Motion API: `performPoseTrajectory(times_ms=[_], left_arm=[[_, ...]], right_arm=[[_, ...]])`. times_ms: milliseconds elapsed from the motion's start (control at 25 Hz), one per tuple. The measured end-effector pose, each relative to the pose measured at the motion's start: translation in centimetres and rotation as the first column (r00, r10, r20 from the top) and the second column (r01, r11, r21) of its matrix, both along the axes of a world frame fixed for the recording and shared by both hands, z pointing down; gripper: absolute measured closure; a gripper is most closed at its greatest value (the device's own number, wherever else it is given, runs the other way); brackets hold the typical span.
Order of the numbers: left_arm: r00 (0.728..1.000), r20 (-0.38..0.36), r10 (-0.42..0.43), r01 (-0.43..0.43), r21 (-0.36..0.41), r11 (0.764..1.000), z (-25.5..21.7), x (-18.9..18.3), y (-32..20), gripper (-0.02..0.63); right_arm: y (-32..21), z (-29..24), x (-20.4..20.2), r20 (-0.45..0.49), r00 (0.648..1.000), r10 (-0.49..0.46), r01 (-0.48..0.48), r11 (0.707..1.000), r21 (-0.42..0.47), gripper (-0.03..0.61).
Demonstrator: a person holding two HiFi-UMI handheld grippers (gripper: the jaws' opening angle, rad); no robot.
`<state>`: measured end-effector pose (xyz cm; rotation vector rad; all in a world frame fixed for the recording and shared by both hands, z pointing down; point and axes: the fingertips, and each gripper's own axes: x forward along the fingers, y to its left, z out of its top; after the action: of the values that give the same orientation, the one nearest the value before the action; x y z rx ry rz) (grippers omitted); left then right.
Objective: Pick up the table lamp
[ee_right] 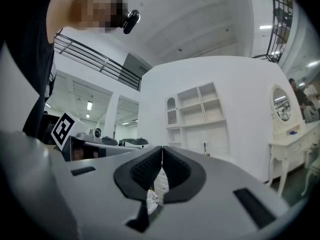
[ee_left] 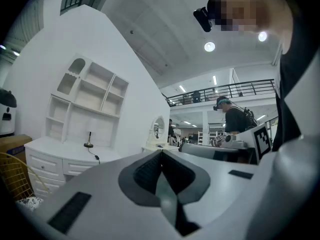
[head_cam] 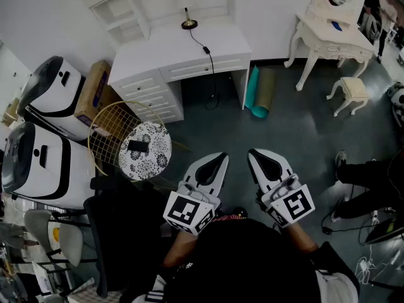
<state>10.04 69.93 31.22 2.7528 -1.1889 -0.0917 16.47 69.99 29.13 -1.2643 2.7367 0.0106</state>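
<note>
- Broadly, the white desk [head_cam: 183,52] with its shelf hutch [head_cam: 158,2] is the biggest piece, at the top of the head view and well apart from both grippers.
- Only the left gripper view shows a railed balcony [ee_left: 225,90] and a person [ee_left: 234,121] standing beneath it. Only the head view shows the floor with a teal rolled mat [head_cam: 252,90] leaning beside the desk.
- Left of the desk, a cardboard box [head_cam: 93,90] carries purple print too small to read.
- The left gripper [head_cam: 221,158] and right gripper [head_cam: 254,153] sit side by side low in the head view. Each has its jaws clenched together on nothing and a black-and-white square marker on its cube.
- The table lamp [head_cam: 188,21] stands on the desk close to the hutch. It is a thin dark upright stem on a small round base, with a black cord [head_cam: 205,48] trailing to the desk's front edge.
- It appears tiny and distant in both gripper views [ee_left: 89,143] [ee_right: 204,148].
</note>
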Motion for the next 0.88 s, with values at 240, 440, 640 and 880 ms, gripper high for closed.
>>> performPoseTrajectory(times_ms=[240,440,640,880], left_arm=[[1.0,0.012,-0.004,0.004,0.001,1.0,0.4,0.6,-0.4,0.603],[1.0,0.024,-0.003,0.003,0.016,1.0,-0.1,1.0,-0.5,0.603],[0.999,0.031,-0.007,0.006,0.015,1.0,0.2,1.7,-0.8,0.603],[0.999,0.043,-0.012,0.012,0.014,1.0,0.4,3.2,-1.2,0.603]], right_arm=[[-0.5,0.5,0.5,-0.001,1.0,-0.007,0.007,1.0,-0.005,0.563],[-1.3,0.5,1.0,0.012,1.0,-0.006,0.006,1.0,-0.013,0.563],[-1.9,1.4,1.4,0.03,0.999,-0.034,0.035,0.998,-0.054,0.563],[-2.2,1.5,2.9,0.05,0.998,-0.046,0.048,0.998,-0.045,0.563]])
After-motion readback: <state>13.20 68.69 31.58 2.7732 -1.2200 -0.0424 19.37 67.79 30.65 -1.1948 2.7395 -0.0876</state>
